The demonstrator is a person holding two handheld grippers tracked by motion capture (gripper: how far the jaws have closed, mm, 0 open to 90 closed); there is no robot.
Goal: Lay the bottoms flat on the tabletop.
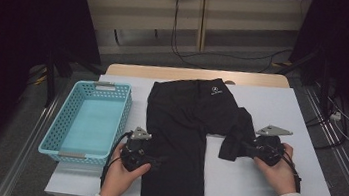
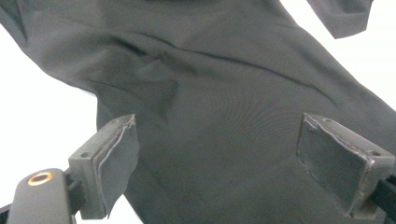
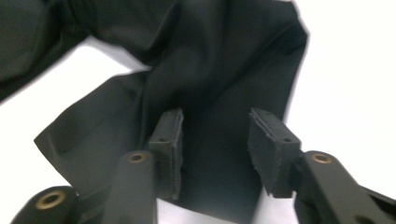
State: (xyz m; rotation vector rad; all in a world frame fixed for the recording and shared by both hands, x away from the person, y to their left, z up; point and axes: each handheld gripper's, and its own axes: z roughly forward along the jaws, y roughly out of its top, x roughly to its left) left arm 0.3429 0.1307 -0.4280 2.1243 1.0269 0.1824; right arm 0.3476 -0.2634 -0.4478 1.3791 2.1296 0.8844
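A black pair of trousers lies on the white table, waist with a small white logo at the far side. One leg runs straight toward the front edge; the other is bunched to the right. My left gripper rests at the left edge of the straight leg, open wide, the dark cloth spread under its jaws. My right gripper points left at the end of the bunched leg. Its jaws stand apart, open, with the cloth's hem lying between and beyond them, not pinched.
A light blue plastic basket stands at the table's left side, close to my left hand. White tabletop stretches in front of and right of the trousers. Cables and dark stands are on the floor beyond the table.
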